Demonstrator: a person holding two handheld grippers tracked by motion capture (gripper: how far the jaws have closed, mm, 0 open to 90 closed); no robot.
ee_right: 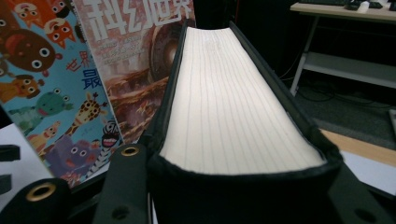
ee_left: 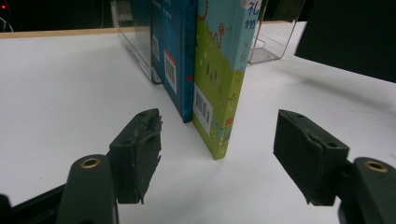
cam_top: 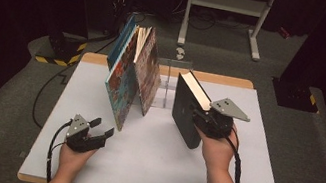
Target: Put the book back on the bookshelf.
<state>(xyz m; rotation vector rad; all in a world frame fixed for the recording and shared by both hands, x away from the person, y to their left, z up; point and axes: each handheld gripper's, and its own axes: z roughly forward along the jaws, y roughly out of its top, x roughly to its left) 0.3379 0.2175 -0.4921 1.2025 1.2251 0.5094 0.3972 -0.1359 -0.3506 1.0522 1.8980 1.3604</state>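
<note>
A thick black hardcover book (cam_top: 187, 110) stands upright on the white table top (cam_top: 148, 165), right of centre. My right gripper (cam_top: 202, 117) is shut on its near end, one jaw on each cover; the cream page edges (ee_right: 229, 98) run away from the jaws in the right gripper view. Left of it, picture books (cam_top: 132, 73) lean against a clear plastic stand (cam_top: 168, 85). My left gripper (cam_top: 102, 129) rests low at the front left, open and with nothing in it. Between its black fingers (ee_left: 137, 151) I see the green picture book (ee_left: 219, 79) and a blue one (ee_left: 173, 56), farther off.
The clear stand's base (ee_left: 264, 49) sits behind the books near the far wooden edge of the table (cam_top: 224, 80). A white metal frame (cam_top: 226, 6) stands on the floor beyond. Dark carpet surrounds the table.
</note>
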